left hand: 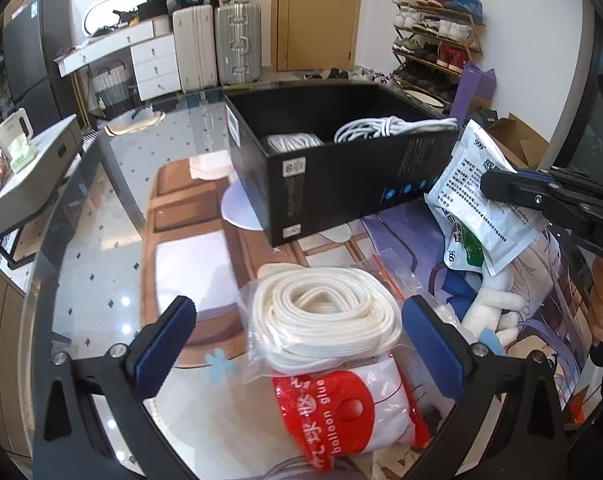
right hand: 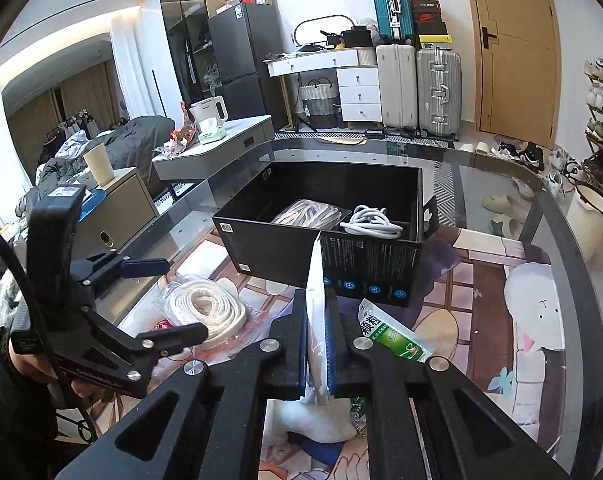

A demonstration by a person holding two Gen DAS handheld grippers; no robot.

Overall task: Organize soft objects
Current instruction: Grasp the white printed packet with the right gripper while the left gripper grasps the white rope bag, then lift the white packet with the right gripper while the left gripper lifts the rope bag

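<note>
My left gripper (left hand: 297, 336) is open low over a clear bag of coiled white flat cord (left hand: 321, 316), which lies between its blue pads without being pressed. A red and white balloon glue bag (left hand: 341, 412) lies just under it. My right gripper (right hand: 316, 312) is shut on a white sachet (right hand: 315, 280), held edge-up in front of the black box (right hand: 285, 256). In the left wrist view the same sachet (left hand: 477, 196) hangs beside the box's near right corner. The box (left hand: 341, 172) holds a white rope coil (right hand: 305, 212) and a white cable (right hand: 373, 222).
A green and white sachet (right hand: 393, 336) and a white plush toy (left hand: 497, 312) lie on the printed mat (right hand: 481, 300) under the right gripper. The glass table edge (right hand: 561, 216) curves round at right. A grey side table with a kettle (right hand: 209, 112) stands beyond at left.
</note>
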